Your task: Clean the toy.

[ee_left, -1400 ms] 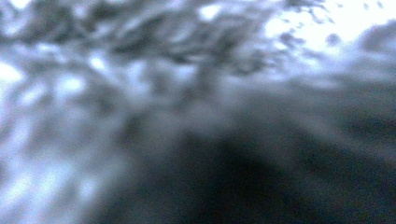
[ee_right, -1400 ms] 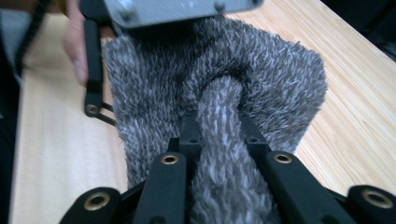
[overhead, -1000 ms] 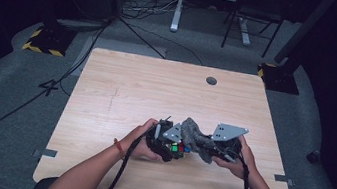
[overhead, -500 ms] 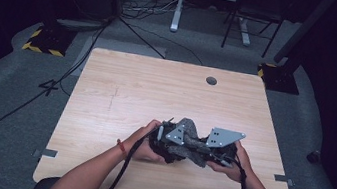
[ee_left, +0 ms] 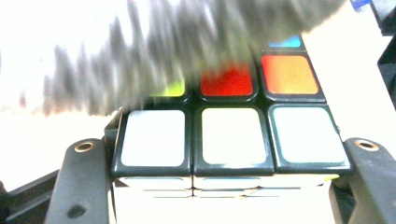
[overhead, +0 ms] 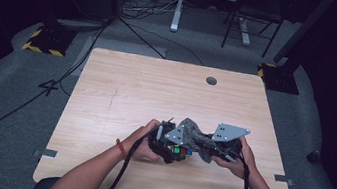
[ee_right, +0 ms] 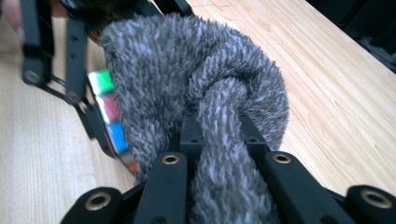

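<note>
Cube wiped with cloth over tabletop
Left tongs (ee_left: 224, 186) clamped on puzzle cube (ee_left: 229, 135); right tongs (ee_right: 224, 154) clamped on grey fuzzy cloth (ee_right: 201, 79), draped against cube; both near tabletop (overhead: 147, 86) front edge

Puzzle cube and grey fleece cloth, near edge of desk

Puzzle cube (ee_left: 231, 140): black-framed, three-by-three; the face toward the left claw view is white along its nearest row, with red, orange, yellow-green and blue tiles on the adjoining face; held off the desk (overhead: 132, 89), gripped at both sides. Grey cloth (ee_right: 205, 93): shaggy, mottled dark and light grey, bunched into a thick roll, pinched at one end; its loose bulk is draped over and touching the cube's coloured face.
</note>
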Tool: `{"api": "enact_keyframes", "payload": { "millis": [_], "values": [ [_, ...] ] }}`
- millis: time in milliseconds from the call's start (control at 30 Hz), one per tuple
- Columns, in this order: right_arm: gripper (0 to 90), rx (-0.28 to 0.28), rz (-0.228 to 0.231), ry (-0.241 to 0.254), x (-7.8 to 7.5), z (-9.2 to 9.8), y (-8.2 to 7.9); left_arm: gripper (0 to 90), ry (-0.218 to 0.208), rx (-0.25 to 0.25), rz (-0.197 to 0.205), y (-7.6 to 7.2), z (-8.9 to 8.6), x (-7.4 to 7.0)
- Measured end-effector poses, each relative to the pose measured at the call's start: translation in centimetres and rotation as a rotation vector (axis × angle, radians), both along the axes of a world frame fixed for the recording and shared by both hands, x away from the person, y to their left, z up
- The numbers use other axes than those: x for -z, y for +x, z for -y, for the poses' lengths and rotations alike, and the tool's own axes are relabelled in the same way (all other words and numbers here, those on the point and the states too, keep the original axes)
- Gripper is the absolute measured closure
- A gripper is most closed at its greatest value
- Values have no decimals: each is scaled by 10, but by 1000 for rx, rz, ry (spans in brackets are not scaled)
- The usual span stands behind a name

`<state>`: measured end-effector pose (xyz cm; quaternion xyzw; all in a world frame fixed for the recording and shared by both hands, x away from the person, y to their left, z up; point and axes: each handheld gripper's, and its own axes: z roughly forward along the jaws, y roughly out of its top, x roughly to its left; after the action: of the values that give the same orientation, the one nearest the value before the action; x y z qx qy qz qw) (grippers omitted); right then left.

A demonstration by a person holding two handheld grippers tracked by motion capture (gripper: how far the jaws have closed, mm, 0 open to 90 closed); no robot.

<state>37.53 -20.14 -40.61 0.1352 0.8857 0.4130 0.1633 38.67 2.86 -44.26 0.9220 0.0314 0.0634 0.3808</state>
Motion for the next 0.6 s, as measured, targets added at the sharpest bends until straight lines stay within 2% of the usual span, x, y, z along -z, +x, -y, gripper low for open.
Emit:
{"api": "enact_keyframes", "payload": {
  "millis": [100, 200, 300, 367, 500, 600],
  "values": [
    [772, 1, -4, -7, 1, 2, 0, 339, -8, -10, 4, 1, -4, -2],
    [773, -12, -13, 0, 2, 2, -2, 339, -15, -37, -7, 6, -9, -1],
    [772, -33, -3, -1, 0, -4, -7, 339, -19, -49, -26, 10, -9, 3],
    [772, -47, 4, 2, -2, -8, -10, 339, -7, -49, -16, 9, -6, 4],
    [771, -60, -2, 19, -3, -13, -11, 339, -1, -34, -43, 9, 1, 10],
    [771, -60, 1, 11, -2, -17, -11, 339, 23, -13, -25, 3, 10, 10]
  ]
}}
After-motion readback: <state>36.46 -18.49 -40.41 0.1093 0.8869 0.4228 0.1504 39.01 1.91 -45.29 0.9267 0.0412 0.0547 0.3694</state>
